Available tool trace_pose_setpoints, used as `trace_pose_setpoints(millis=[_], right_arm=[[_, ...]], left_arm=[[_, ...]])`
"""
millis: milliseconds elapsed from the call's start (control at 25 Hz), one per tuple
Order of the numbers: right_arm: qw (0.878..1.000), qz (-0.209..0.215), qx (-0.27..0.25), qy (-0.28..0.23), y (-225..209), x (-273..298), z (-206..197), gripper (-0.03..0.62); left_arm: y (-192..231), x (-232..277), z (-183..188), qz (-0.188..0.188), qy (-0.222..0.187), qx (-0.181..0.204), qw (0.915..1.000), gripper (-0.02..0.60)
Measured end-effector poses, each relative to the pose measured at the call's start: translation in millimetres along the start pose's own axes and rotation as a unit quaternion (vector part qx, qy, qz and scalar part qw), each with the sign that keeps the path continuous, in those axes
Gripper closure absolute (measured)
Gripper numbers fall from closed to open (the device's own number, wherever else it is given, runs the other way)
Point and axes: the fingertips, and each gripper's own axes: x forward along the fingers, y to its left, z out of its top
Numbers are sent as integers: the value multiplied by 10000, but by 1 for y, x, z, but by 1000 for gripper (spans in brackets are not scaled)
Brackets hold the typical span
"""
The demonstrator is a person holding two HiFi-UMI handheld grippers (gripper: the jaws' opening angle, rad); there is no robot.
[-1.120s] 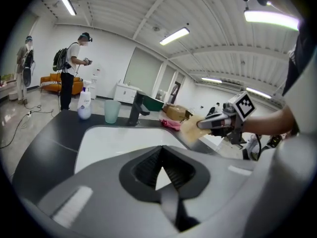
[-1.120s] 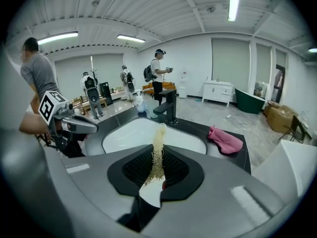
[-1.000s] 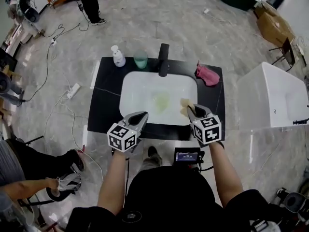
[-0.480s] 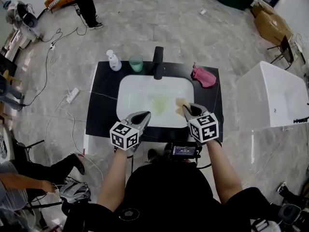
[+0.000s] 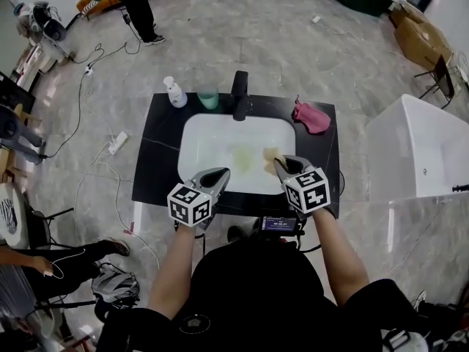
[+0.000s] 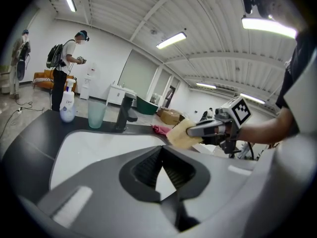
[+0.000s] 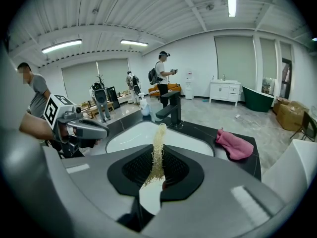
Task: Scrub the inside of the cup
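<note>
Over the white sink's [image 5: 212, 134] near edge, the right tool [image 5: 282, 165] clenches a yellow scrub pad [image 5: 270, 155] while the left tool [image 5: 218, 173] hovers clenched, empty.

The only word that can be read is "Dove", in dark script on the white pump bottle [image 6: 67, 108] standing on the black bench [image 5: 157, 152]. The cube [image 5: 189, 204] on the left tongs [image 5: 220, 172] and the cube [image 5: 308, 191] on the right tongs [image 5: 281, 162] bear black-and-white square code markers, no letters. The small screen [image 5: 279, 224] shows bright lines too small to read.
</note>
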Motion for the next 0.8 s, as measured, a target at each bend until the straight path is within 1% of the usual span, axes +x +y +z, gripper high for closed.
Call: trace_pose_setpoints(millis=[200, 360, 560, 640, 800], right_arm=[[9999, 126, -42, -14, -1, 1, 3, 549], [9998, 216, -32, 35, -4, -1, -1, 549], [9992, 377, 11, 96, -5, 0, -11, 549], [9987, 479, 15, 145, -4, 3, -18, 549], [9973, 656, -67, 320, -2, 15, -28, 549]], left_arm=[[1, 2, -11, 133, 340, 104, 9993, 581], [-5, 8, -16, 91, 542, 166, 9984, 581], [-11, 18, -20, 171, 643, 190, 9976, 581], [-13, 22, -22, 153, 749, 256, 9967, 581], [-1, 27, -19, 203, 946, 376, 9946, 578]])
